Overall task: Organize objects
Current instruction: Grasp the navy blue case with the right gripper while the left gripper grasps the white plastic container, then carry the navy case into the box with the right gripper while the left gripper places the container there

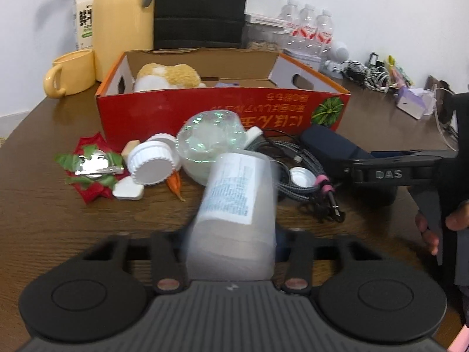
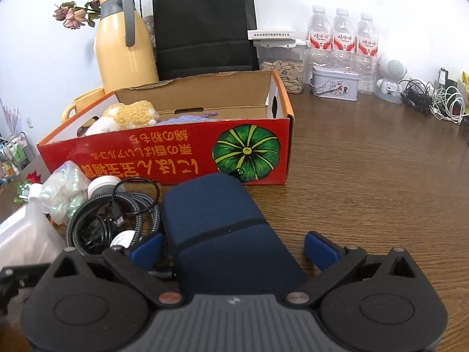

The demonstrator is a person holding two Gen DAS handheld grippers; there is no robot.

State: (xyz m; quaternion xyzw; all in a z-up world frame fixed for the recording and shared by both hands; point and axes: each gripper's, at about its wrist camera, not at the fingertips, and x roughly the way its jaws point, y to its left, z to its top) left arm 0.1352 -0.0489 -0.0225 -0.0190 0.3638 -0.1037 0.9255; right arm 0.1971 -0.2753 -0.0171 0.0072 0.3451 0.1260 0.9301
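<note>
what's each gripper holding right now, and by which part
The left gripper has the translucent white plastic bottle between its fingers near the base. The right gripper straddles the navy blue fabric case, its pads apart from it; nothing held.

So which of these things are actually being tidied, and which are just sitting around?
Being tidied:
- white bottle in the left gripper
- navy case between the right gripper fingers
- red box
- braided cable

Just lying about:
- yellow jug
- water bottles
- black bag

Red cardboard box (image 2: 164,158) with a green pumpkin print sits open mid-frame, a fluffy tan-and-white plush toy (image 2: 129,116) inside at its left. Below it: navy fabric case (image 2: 222,228), coiled grey braided cable (image 1: 302,173), blurry translucent labelled bottle (image 1: 237,205).
</note>
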